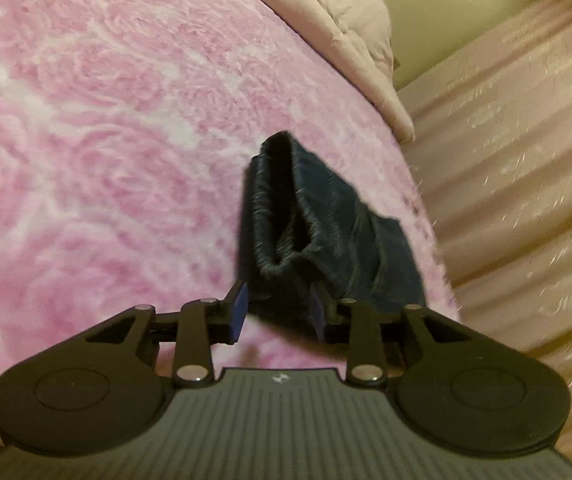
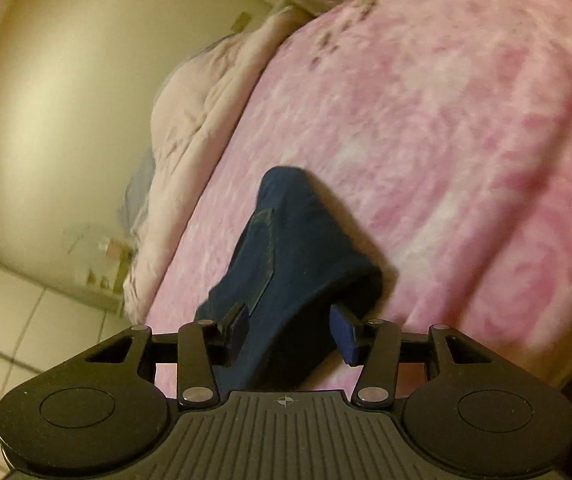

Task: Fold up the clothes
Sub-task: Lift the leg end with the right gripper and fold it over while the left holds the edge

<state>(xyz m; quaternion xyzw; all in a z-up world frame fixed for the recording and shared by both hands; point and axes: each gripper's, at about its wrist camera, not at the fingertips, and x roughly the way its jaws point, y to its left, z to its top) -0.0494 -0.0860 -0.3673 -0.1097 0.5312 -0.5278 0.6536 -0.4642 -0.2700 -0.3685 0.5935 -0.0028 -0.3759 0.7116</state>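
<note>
**Left wrist view and right wrist view: a dark garment lying between both pairs of jaws on a pink bed**

Left wrist view. The left gripper (image 1: 280, 310) is pointing down and forward over a pink floral blanket (image 1: 98, 128). A dark blue garment (image 1: 317, 216), already bunched into a narrow bundle with its gathered waistband showing, is lying on the blanket near the bed's far edge. The jaws are standing apart; the near end of the garment is sitting between them, brushing the inner face of the blue pad on the picture's right, while a gap is showing beside the other pad, so the cloth is not being pinched. A pale quilt (image 1: 345, 20) is lying beyond the blanket, and a striped curtain (image 1: 525, 160) is hanging at the side.

Right wrist view. The right gripper (image 2: 291, 330) is facing the same dark blue garment (image 2: 286, 248), here seen with a pocket seam uppermost. Its jaws are also standing apart, with the cloth running between them; whether either pad is touching the cloth cannot be told, but they are not clamping it. The frame is blurring slightly. A tiled floor (image 2: 14, 320) and a plain wall (image 2: 66, 100) are showing to the side of the bed.

Risks, as a judgement. With neither gripper clamping, the bundle is resting only on its own folds and may be springing open. Closing on one layer alone, rather than the whole thickness, would be dragging that layer and undoing the fold. The garment is lying close to the blanket's edge, so a sideways tug could be sliding it off the bed
</note>
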